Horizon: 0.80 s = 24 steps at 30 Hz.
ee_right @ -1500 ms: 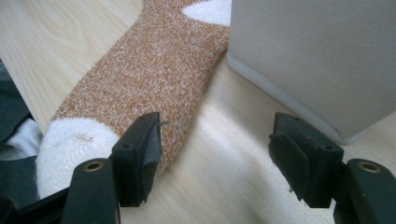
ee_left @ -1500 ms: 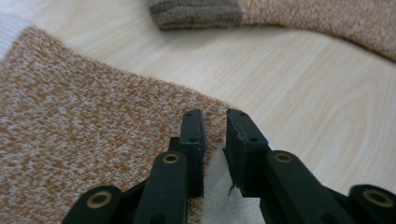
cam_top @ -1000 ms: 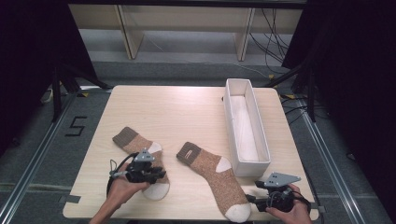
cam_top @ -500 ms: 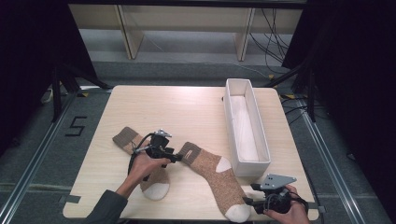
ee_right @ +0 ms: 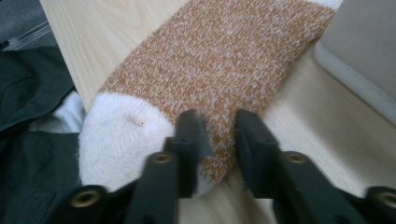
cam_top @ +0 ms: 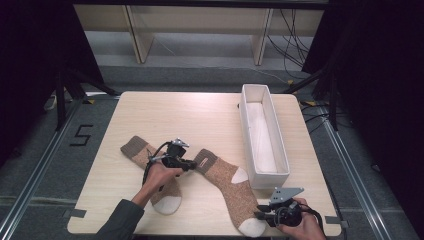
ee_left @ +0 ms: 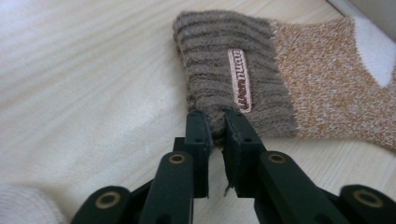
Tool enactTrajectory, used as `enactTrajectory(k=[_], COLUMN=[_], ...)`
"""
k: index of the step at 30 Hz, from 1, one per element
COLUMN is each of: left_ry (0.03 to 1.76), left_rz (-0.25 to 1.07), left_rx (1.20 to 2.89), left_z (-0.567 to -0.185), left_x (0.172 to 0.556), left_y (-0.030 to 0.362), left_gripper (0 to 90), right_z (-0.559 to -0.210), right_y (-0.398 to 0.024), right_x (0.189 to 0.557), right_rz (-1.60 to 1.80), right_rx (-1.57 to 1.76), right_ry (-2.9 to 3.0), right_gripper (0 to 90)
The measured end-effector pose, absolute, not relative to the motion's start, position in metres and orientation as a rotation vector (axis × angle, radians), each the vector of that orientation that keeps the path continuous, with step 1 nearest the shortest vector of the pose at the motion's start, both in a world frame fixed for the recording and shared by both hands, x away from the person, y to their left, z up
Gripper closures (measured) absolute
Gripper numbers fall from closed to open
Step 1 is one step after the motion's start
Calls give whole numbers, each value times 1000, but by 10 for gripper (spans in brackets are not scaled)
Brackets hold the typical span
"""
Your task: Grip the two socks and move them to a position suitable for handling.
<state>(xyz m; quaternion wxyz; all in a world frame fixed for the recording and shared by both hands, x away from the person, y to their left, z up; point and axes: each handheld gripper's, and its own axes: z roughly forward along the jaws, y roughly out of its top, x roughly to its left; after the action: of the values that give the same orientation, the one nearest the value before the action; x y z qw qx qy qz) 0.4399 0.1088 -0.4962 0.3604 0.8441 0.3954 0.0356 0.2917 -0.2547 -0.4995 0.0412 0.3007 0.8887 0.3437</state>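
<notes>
On the left of the worktop [cam_top: 150, 115] a brown sock [cam_top: 150, 172] lies flat with its white toe toward you, and your left forearm crosses over it. Your left gripper [cam_top: 189, 164] sits at the ribbed cuff of the second sock [cam_top: 225, 182], and its fingers [ee_left: 198, 135] have just been closing; in the left gripper view they are clamped on the cuff's edge, close beside the woven label [ee_left: 239, 80]. That second sock lies diagonally across the middle, cuff toward the centre, white toe at the near edge. Your right gripper [cam_top: 260, 216] has also just been closing, and its fingers [ee_right: 191, 135] pinch the fabric beside the white toe. To the right stands the long white tray [cam_top: 282, 172], just beside the sock's heel
</notes>
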Motion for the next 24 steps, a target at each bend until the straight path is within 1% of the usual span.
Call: enactTrajectory(k=[1,2,4,7,11,12,14,17,24], left_ry=[1019,1018,1017,1035,1042,1050,1073,1094,1155], left_rz=[92,104,120,142,169,186,190,190,252], left_rx=[2176,2170,2172,2134,2129,2132,2118,2111,2119], left_z=[-496,-492,-486,-477,-470,-468,-468,-468,-472], left_x=[440,440,441,445,446,448,450,453,471], left_y=[109,112,117,129,136,142,147,153,166], left_gripper=[819,821,825,830,831,831,831,830,828], right_z=[-500,-498,-494,-491,-486,-485,-484,-483,-483], right_y=[-255,-251,-245,-234,-222,-214,-206,-201,-173], right_x=[292,292,293,295,300,304,305,308,324], right_rz=[1052,1072,1048,1066,1071,1079,1086,1071,1065], right_rx=[921,918,894,870,820,751,798,761,774], right_ry=[2721,2705,2719,2711,2714,2716,2724,2734,2737], right_gripper=[771,824,831,835,836,837,836,836,834])
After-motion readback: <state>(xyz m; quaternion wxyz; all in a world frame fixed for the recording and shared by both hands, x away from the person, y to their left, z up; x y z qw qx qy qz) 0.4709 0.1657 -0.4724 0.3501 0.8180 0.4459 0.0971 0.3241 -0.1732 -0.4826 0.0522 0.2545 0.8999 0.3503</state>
